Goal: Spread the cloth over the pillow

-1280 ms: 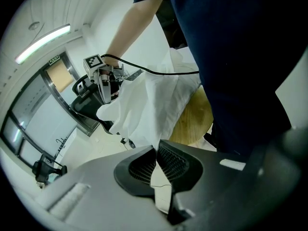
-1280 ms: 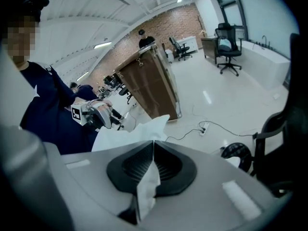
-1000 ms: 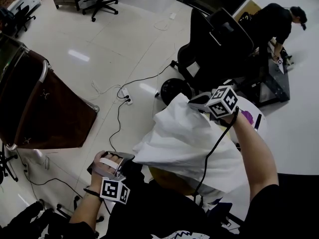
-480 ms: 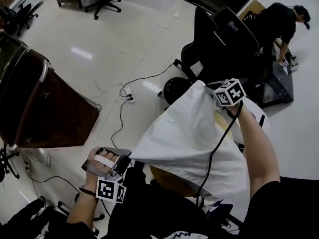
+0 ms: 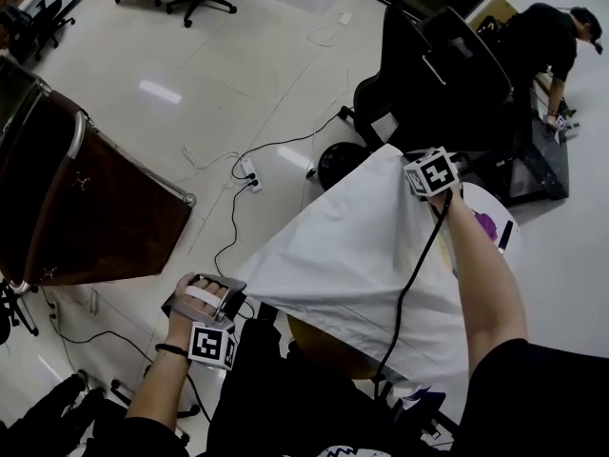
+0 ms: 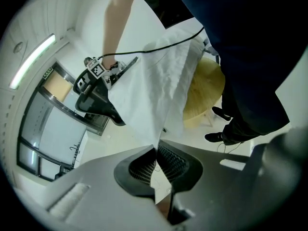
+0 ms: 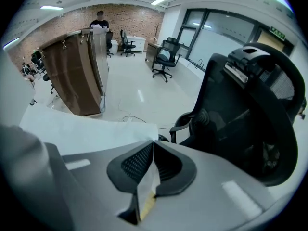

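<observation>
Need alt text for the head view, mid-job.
A white cloth is stretched between the left tool and the right tool, each shut on a corner, above a yellow pillow. A black office chair stands beyond.

Items not fully seen:

1. Pillow [image 5: 322, 343]: I get only a mustard edge below the cloth [image 5: 352, 265]; the rest is covered.
2. Table [image 5: 499, 219]: what seems to be a white sliver of it shows beside my right forearm; cloth and arm hide the remainder.
3. Purple item [image 5: 482, 225] on it: too small to identify.
4. Right tongs [image 7: 153, 143]: tips lost behind the cloth's raised corner in the head view.
5. Left tongs [image 6: 155, 150]: tips likewise out of sight there.
6. Brown cabinet [image 5: 76, 208]: cut off by the left edge.
7. Person [image 5: 552, 36]: partly cropped at the right edge.
</observation>
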`<state>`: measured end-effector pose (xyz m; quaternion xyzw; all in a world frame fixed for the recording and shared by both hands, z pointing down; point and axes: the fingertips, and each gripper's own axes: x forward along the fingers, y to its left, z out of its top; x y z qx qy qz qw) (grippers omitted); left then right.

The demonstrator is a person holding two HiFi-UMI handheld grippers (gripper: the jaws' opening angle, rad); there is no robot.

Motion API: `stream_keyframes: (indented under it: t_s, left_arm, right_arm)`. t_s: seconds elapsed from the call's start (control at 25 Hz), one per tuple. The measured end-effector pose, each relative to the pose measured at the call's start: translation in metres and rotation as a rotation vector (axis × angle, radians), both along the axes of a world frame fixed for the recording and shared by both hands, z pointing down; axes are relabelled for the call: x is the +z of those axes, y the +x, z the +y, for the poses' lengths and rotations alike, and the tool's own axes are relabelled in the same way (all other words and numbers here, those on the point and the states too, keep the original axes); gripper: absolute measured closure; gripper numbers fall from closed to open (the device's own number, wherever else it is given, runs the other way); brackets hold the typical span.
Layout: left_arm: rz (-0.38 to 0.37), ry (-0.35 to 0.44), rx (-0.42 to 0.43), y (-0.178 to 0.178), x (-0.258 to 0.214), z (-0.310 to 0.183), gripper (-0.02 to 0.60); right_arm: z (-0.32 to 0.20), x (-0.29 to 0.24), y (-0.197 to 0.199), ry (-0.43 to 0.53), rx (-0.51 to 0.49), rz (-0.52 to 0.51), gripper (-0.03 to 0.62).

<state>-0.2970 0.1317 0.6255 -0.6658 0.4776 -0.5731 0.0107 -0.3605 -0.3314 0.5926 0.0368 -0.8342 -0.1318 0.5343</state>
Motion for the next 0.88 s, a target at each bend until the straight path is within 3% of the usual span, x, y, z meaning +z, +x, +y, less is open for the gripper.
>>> stream_keyframes:
  t_s: [0.44, 0.68, 0.88]
  left_arm:
    - [0.095, -0.145, 0.071, 0.025, 0.093, 0.008, 0.581]
    - [0.126, -0.159, 0.106, 0.035, 0.104, 0.005, 0.581]
    - [0.146, -0.173, 0.128, 0.040, 0.110, 0.001, 0.581]
  right_arm:
    - [-0.009, 0.085, 0.009, 0.007, -0.003, 0.161, 0.579]
    - [-0.004, 0.113, 0.021, -0.024, -0.012, 0.237, 0.577]
    - [0.009, 0.128, 0.031, -0.108, 0.012, 0.263, 0.572]
